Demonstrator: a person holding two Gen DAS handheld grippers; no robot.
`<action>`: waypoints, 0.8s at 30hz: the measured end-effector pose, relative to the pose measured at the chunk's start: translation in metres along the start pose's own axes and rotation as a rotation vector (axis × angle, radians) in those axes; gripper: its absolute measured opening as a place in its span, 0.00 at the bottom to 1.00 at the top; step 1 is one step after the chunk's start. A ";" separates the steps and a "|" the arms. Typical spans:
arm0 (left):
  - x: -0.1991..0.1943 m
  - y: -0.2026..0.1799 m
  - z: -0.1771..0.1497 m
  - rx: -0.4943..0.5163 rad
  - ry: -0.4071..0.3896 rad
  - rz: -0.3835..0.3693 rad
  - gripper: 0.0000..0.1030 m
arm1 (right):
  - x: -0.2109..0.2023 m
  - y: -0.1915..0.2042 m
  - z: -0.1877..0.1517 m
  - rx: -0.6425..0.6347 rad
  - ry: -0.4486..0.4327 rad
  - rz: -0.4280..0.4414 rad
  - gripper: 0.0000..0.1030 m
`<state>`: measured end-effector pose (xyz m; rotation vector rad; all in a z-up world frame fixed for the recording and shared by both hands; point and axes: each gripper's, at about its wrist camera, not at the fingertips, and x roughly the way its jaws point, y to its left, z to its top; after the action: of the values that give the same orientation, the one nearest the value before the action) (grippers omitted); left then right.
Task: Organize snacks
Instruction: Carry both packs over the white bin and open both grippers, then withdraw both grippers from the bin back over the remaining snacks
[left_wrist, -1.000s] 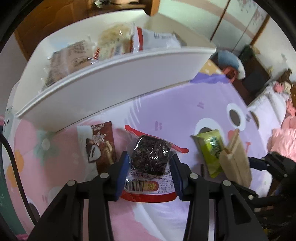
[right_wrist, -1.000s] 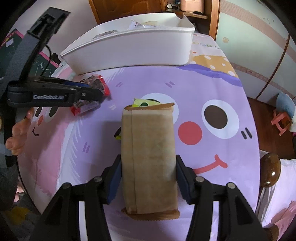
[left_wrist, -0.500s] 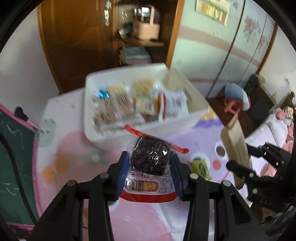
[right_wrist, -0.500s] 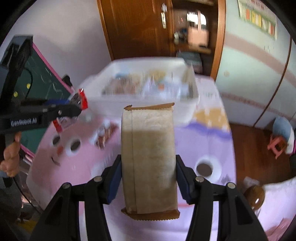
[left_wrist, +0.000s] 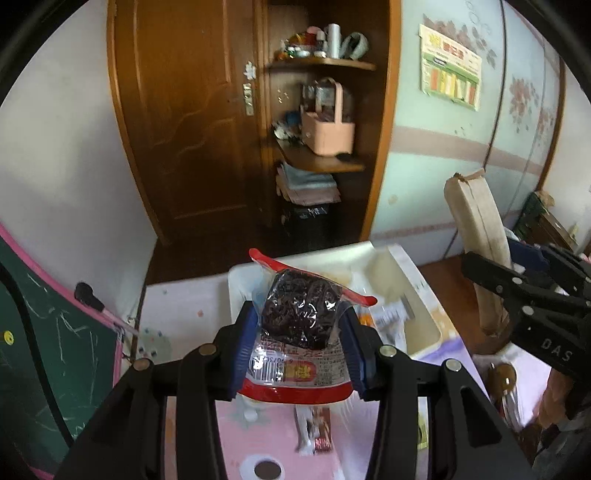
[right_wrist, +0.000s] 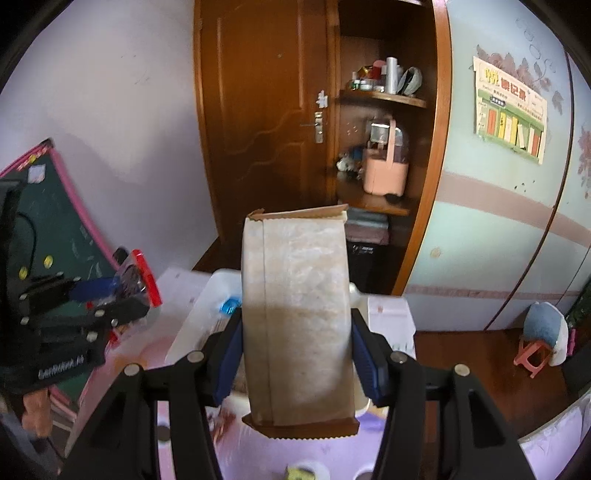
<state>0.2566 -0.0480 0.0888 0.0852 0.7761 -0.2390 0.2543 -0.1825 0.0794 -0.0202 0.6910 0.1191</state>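
1. Lettering: "DAS" in pale capitals on the black body of the right gripper (left_wrist: 517, 273), read in the left wrist view; a blurred white word on the left gripper (right_wrist: 107, 295) body in the right wrist view, not legible. Barcode with digits "6 9073…" and a red-and-yellow panel on the clear snack packet (left_wrist: 303, 332); its fine print is too small to read. Wall poster (right_wrist: 511, 110) carries large characters, not legible.
2. Clear snack packet: transparent film, red sealed edges top and bottom, dark crinkled block inside. Clamped between the blue pads (left_wrist: 243, 347) of the left gripper (left_wrist: 301, 347), raised above the white bin (left_wrist: 421, 317).
3. Tan paper packet (right_wrist: 295, 314): long, flat, plain, crimped brown ends, a seam down its left side. Pinched by the right gripper (right_wrist: 295, 354), upright, in front of the white bin (right_wrist: 391, 314).
4. White bin: on the pink-and-purple cartoon cloth (left_wrist: 280, 443); contents blurred.
5. Brown-and-white wrapper (left_wrist: 317, 432): lying on the cloth below the left gripper.
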 end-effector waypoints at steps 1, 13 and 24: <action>0.004 0.001 0.006 -0.008 -0.004 0.003 0.41 | 0.006 -0.001 0.006 0.006 -0.001 0.000 0.52; 0.097 0.014 0.023 -0.054 0.082 0.046 0.64 | 0.098 -0.009 0.019 0.080 0.124 -0.029 0.54; 0.100 0.035 0.010 -0.099 0.066 0.054 0.81 | 0.095 -0.022 0.001 0.085 0.142 -0.067 0.61</action>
<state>0.3409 -0.0336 0.0248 0.0202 0.8492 -0.1464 0.3299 -0.1945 0.0196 0.0301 0.8354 0.0243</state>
